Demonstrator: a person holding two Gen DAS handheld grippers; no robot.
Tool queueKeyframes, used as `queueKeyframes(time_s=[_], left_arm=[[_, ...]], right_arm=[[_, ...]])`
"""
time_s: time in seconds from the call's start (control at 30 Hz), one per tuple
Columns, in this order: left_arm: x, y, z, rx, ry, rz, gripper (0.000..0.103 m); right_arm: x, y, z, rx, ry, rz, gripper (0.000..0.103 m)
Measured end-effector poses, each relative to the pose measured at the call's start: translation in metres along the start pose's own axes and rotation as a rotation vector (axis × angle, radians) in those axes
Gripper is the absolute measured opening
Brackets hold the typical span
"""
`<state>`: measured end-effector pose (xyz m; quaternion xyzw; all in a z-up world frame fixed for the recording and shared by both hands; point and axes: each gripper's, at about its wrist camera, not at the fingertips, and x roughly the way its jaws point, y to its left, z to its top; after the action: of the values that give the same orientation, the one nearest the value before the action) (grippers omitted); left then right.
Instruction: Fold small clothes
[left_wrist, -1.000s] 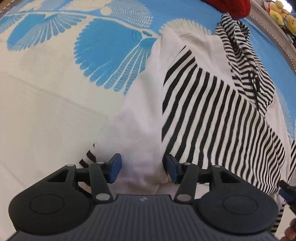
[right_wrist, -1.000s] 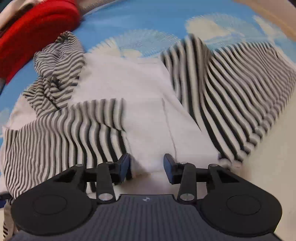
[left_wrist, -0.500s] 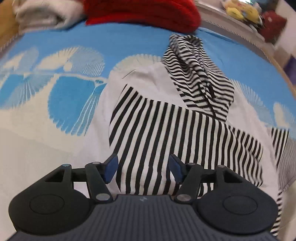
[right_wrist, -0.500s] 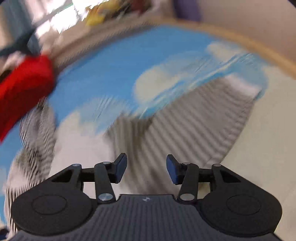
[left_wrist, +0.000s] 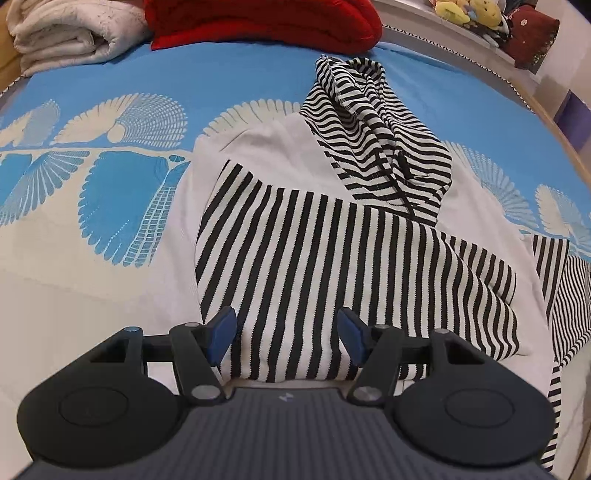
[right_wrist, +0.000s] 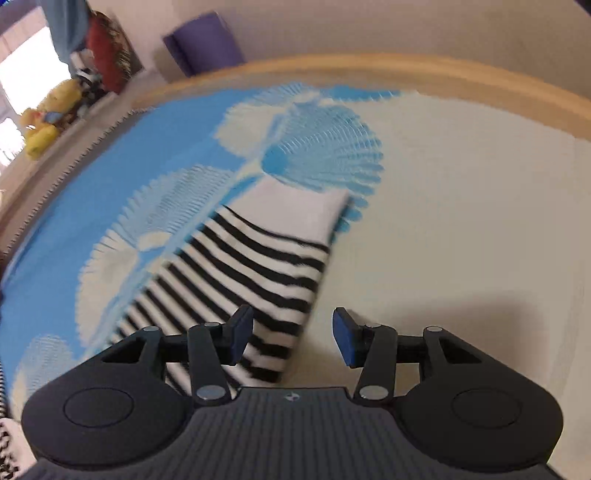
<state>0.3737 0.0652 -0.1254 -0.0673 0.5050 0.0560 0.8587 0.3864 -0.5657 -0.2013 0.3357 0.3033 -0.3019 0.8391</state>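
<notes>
A black-and-white striped hooded top (left_wrist: 332, 251) is seen spread on the bed (left_wrist: 74, 288), over a blue cover with a cream fan pattern, nearer the bed's right edge than its left. One striped sleeve (left_wrist: 314, 266) is laid folded across the white body of the garment, and the striped hood (left_wrist: 376, 140) is bunched toward the head of the bed. The left tool (left_wrist: 286, 338) is held above the near hem, its jaws set moderately wide with nothing gripped; they have just been opening. The right tool (right_wrist: 293, 341) is held over the other sleeve (right_wrist: 258, 273), which is stretched out flat toward the bed's wooden edge, its white cuff (right_wrist: 303, 214) farthest away. Its jaws are likewise apart and empty, having just been opening. A red cushion (left_wrist: 258, 22) and a folded white blanket (left_wrist: 66, 33) are seen at the head of the bed.
</notes>
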Motion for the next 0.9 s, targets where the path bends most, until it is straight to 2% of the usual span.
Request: queueKeyframes(time_s=[0.03,0.07,0.1,0.13,0.23,0.37,0.43,0.53,0.63,0.7,0.73,0.8,0.87,0.9], left_arm=[[-0.002,0.001,0.000,-0.002,-0.004,-0.004,0.066],[-0.003,0.003,0.001,-0.006,-0.009,-0.006,0.066],[-0.005,0.006,0.003,-0.012,-0.014,-0.008,0.066],[-0.007,0.007,0.004,-0.017,-0.018,-0.009,0.066],[-0.014,0.016,0.008,-0.047,-0.029,-0.014,0.066],[-0.020,0.030,0.011,-0.086,-0.027,-0.020,0.066],[-0.023,0.037,0.013,-0.101,-0.031,-0.025,0.066],[-0.029,0.051,0.016,-0.153,-0.047,-0.021,0.066],[-0.034,0.068,0.018,-0.194,-0.058,-0.015,0.066],[-0.036,0.080,0.017,-0.212,-0.062,0.002,0.066],[-0.037,0.086,0.017,-0.219,-0.066,0.014,0.066],[-0.037,0.098,0.017,-0.236,-0.063,0.036,0.066],[-0.036,0.108,0.019,-0.254,-0.061,0.055,0.066],[-0.036,0.112,0.020,-0.262,-0.064,0.061,0.066]], right_arm=[[0.002,0.002,-0.001,-0.007,-0.009,0.000,0.050],[0.004,0.006,-0.002,-0.013,-0.010,0.003,0.042],[0.005,0.007,-0.001,-0.005,-0.014,0.027,0.025],[0.004,0.006,0.000,0.014,-0.008,0.064,0.003],[-0.018,0.009,0.007,0.071,-0.063,0.074,0.002],[-0.089,0.030,0.012,0.117,-0.097,0.068,0.002],[-0.135,0.049,-0.001,0.148,-0.081,0.035,0.002],[-0.180,0.071,-0.031,0.151,-0.078,0.090,0.002],[-0.187,0.089,-0.058,0.074,-0.126,0.112,0.002],[-0.175,0.105,-0.068,0.048,-0.067,0.086,0.002],[-0.173,0.115,-0.072,0.020,-0.071,0.098,0.002],[-0.181,0.139,-0.085,-0.060,-0.139,0.082,0.002],[-0.195,0.174,-0.110,-0.216,-0.214,0.116,0.002],[-0.207,0.198,-0.132,-0.338,-0.239,0.165,0.002]])
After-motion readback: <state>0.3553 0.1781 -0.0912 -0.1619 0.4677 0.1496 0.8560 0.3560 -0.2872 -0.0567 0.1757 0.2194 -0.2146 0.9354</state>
